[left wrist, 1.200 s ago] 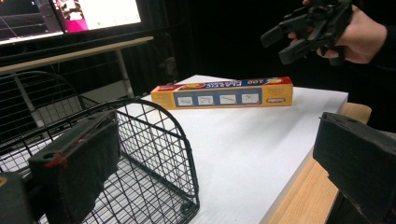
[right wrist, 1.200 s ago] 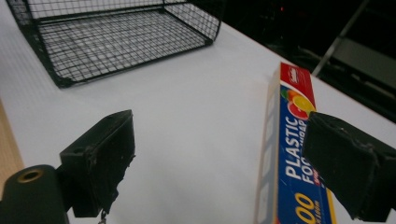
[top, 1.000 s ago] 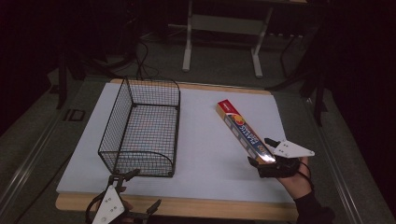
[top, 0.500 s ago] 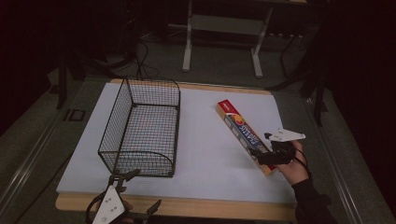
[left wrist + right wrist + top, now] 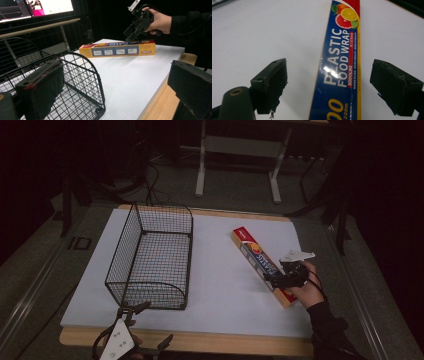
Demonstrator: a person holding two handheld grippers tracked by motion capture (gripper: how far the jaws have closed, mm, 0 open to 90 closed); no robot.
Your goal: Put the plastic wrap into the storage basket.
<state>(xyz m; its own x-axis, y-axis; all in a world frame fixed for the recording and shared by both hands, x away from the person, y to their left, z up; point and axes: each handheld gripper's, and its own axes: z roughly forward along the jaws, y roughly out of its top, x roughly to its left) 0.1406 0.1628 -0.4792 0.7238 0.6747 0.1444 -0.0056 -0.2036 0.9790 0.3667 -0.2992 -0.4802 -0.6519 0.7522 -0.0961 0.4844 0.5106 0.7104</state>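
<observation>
My right gripper sat over the plastic food wrap box, jaws straddling it, one on each long side. In the right gripper view the box ran up between the two pads with white table showing on both sides, so nothing was pinched yet; the jaws had just been closing in but were released, not grasping. My right hand held the tool from the near end of the box. From the left gripper view, that gripper pointed down onto the box top, near its right end.

The box lay flat on the white table sheet, on the right half, slanted, red end away from me, well apart from the wire basket. The basket stood upright on the left half.

My left gripper hung at the near table edge, just in front of the basket's rounded end, jaws wide apart and holding nothing; the basket's end showed between the pads.
</observation>
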